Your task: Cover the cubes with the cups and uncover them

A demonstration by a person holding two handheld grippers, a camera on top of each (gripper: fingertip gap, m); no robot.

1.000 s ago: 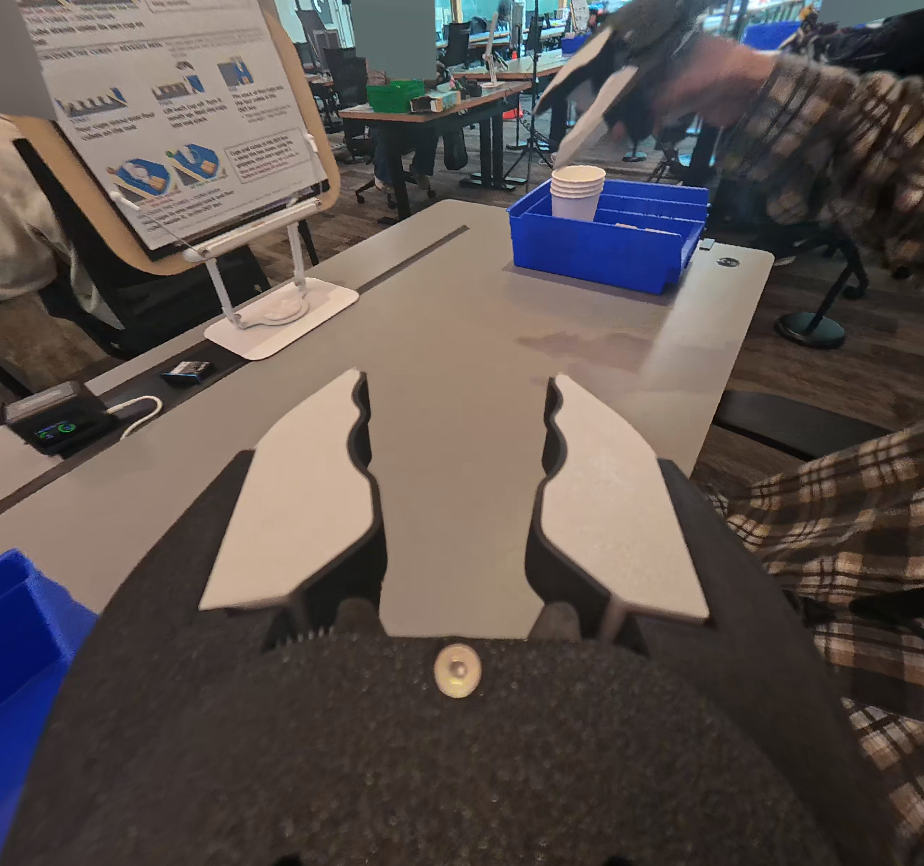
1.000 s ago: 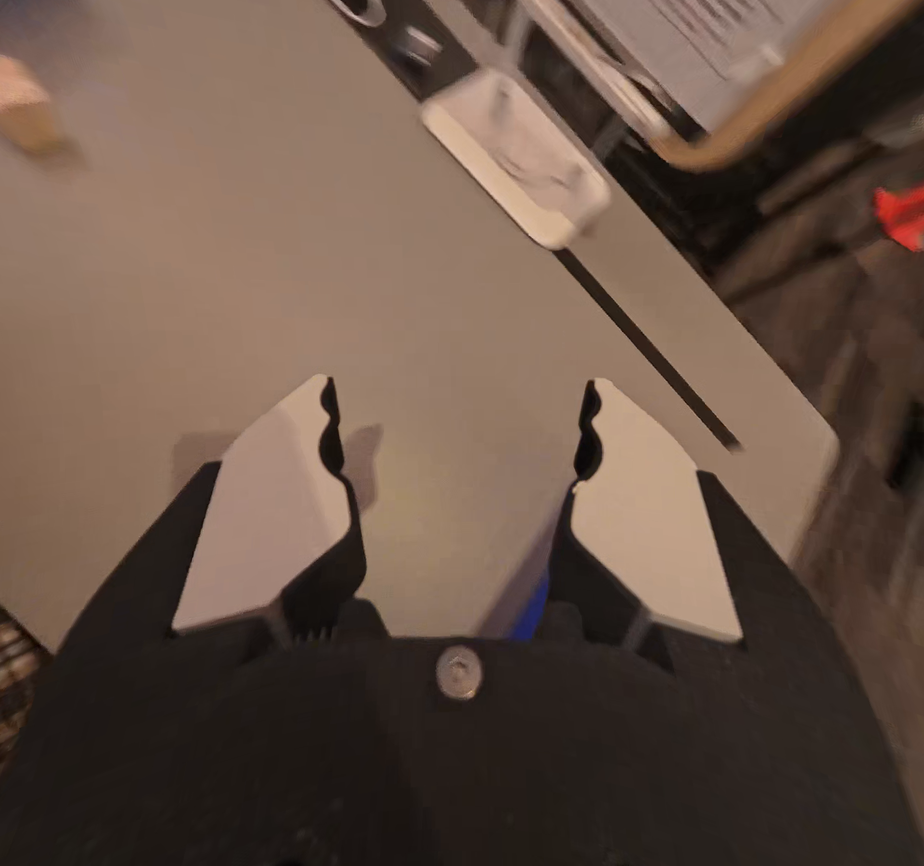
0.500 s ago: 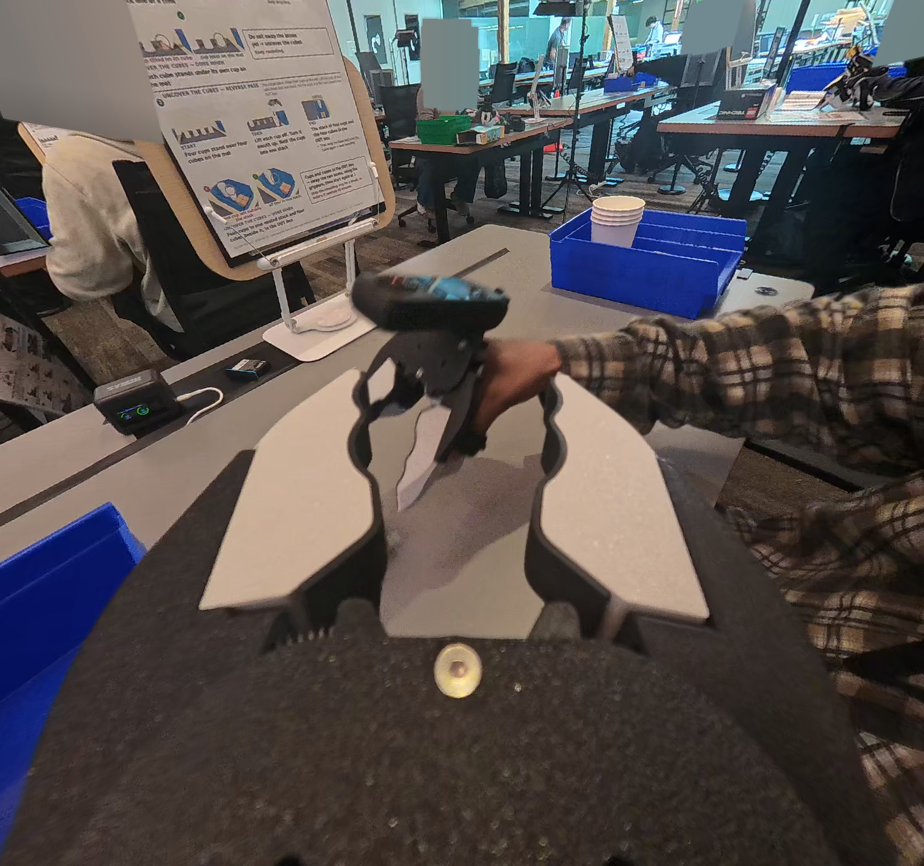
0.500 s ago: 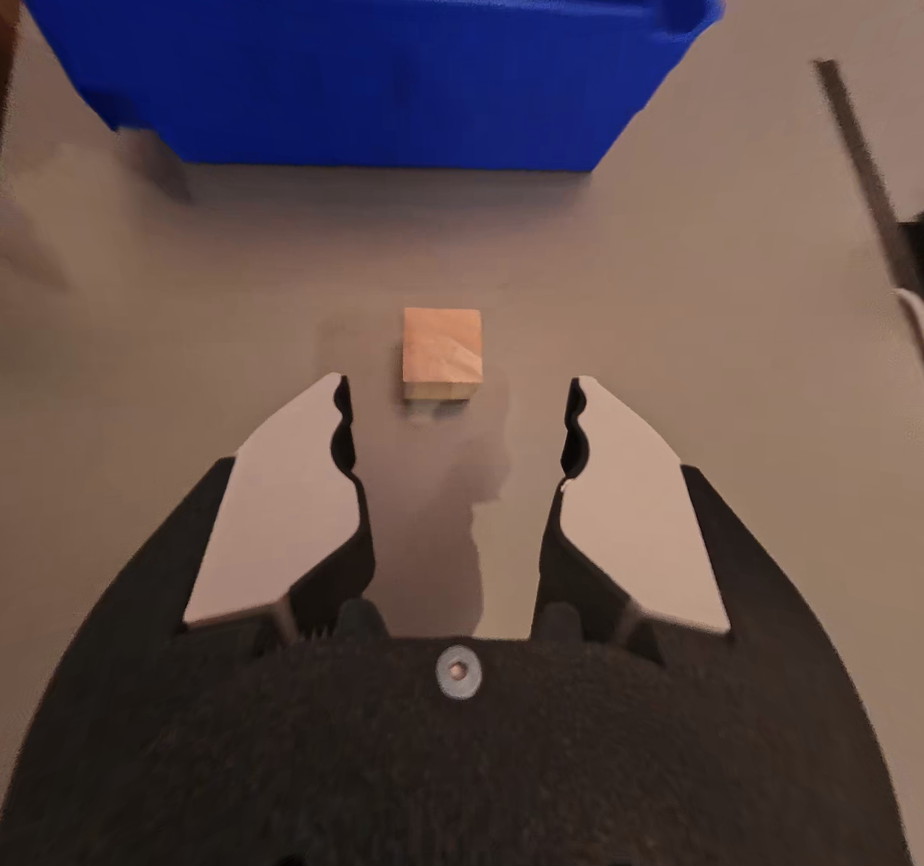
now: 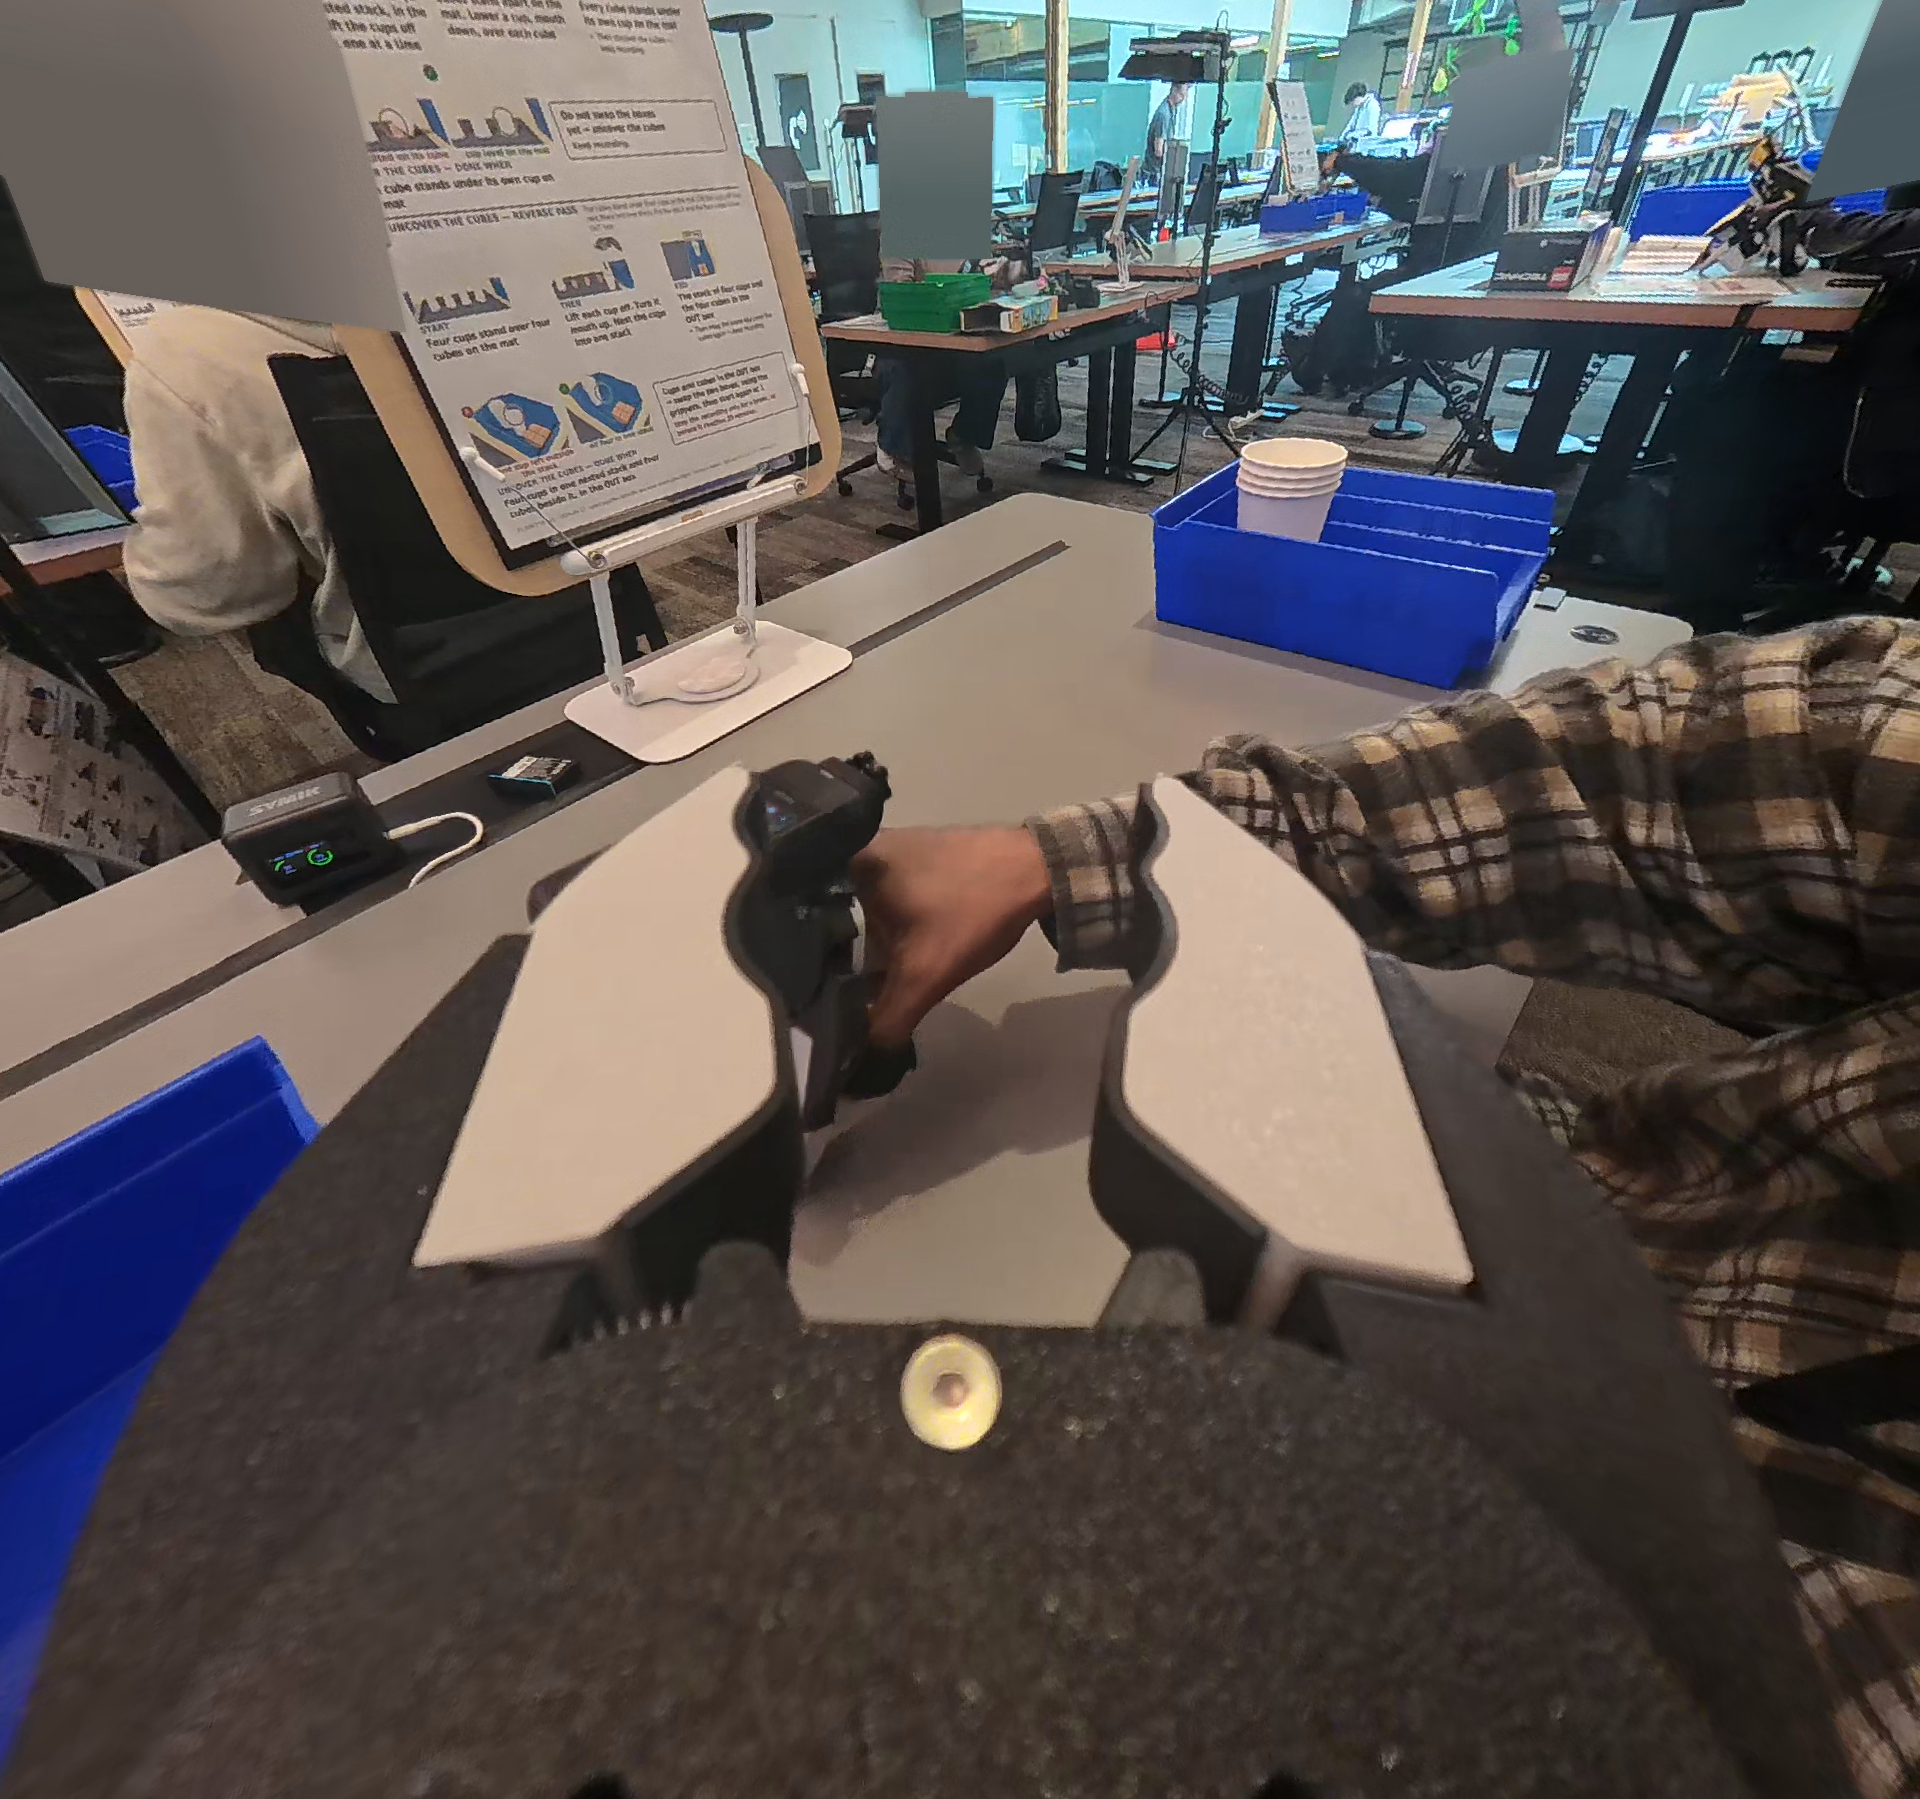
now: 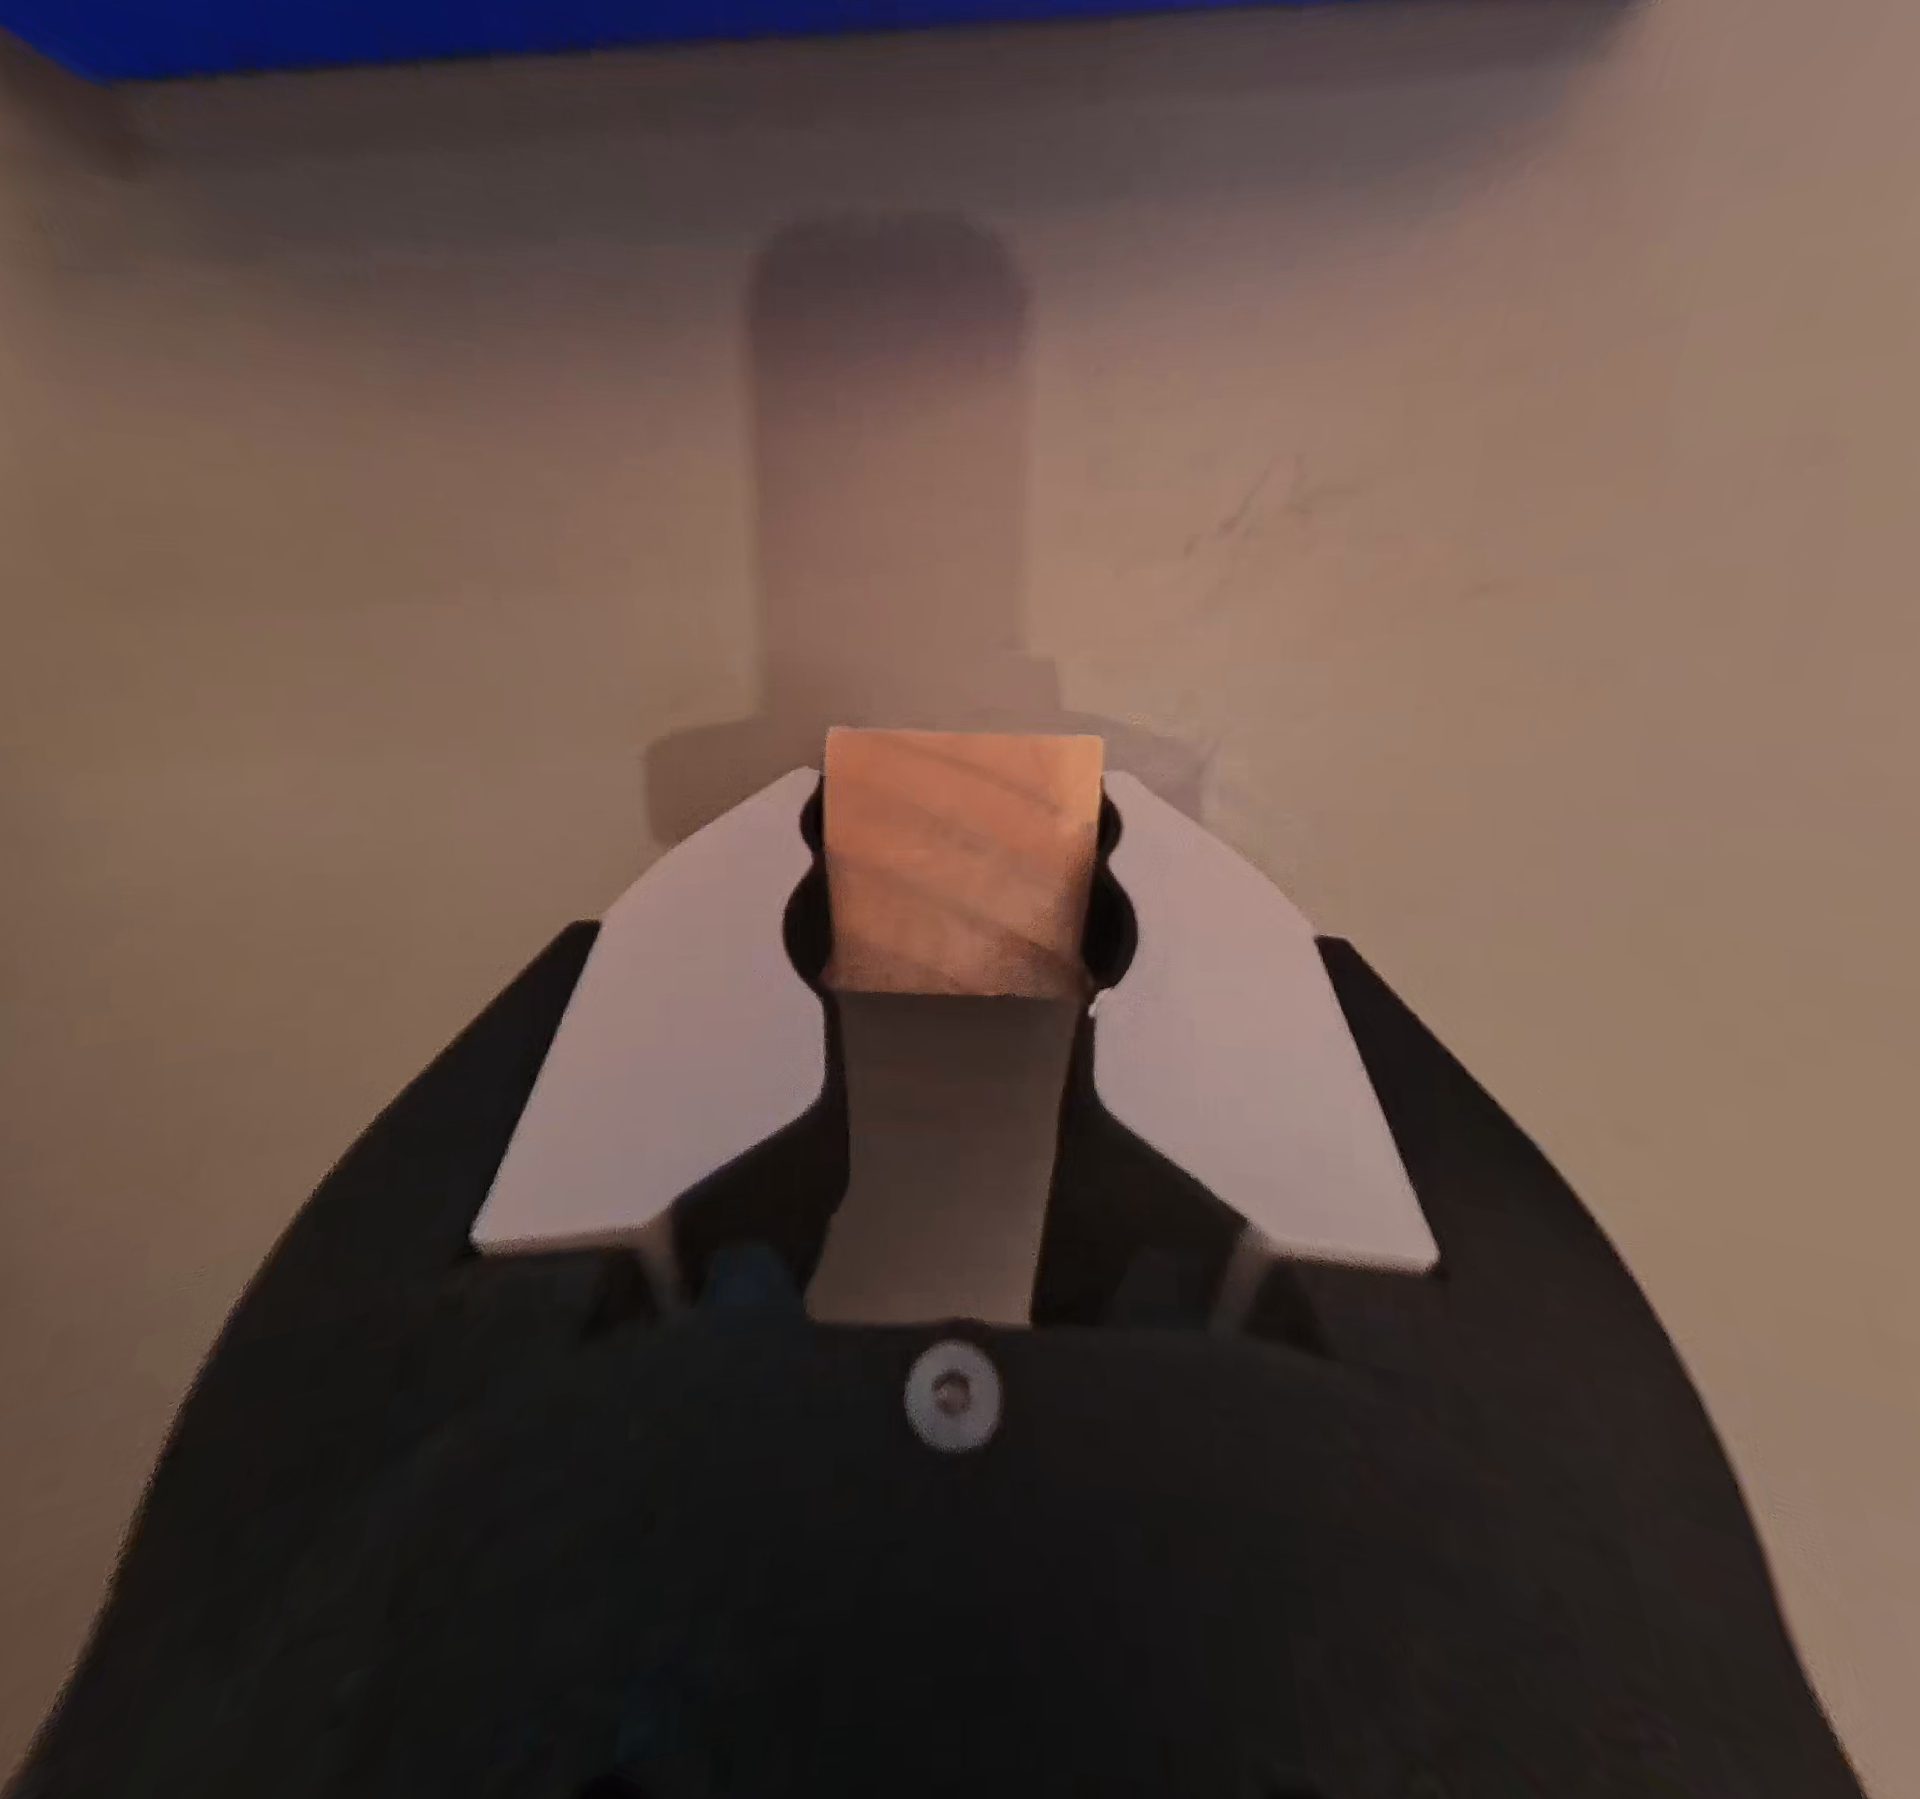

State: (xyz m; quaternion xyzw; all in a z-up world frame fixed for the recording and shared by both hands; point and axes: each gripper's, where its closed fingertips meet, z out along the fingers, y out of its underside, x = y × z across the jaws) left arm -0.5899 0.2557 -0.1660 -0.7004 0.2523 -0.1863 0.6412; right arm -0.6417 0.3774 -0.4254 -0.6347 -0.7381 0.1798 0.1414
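At the table's [image 5: 997, 669] left edge a blue bin [image 5: 125, 1261] pokes in, cut off by the frame, so its contents are out of sight. Behind it, along the far edge, sits a small black device [image 5: 301, 837] with a lit screen and a white cable, then a sheet of instructions on a white stand [image 5: 707, 684].

Centre now: the left gripper [image 5: 940, 928] hangs above the table with its fingers spread wide, nothing between them. Through that gap a hand [image 5: 940, 918] in a plaid sleeve grips the right gripper [image 6: 958, 856], which is pointed down at the table; from this side its tips are hidden behind the left gripper's near finger.

The right wrist view settles it, though the picture is soft: both fingers [image 6: 675, 1011] press against the sides of a wooden cube [image 6: 961, 861], pinching it near the tips. Whether the cube rests on the table or sits just clear of it, I cannot tell. Only a strip of blue bin wall runs across the top of that view.

Over at the far right corner stands a second blue bin [image 5: 1340, 596], a nested stack of white paper cups [image 5: 1288, 487] upright inside it at its left end, their bases hidden by the wall.
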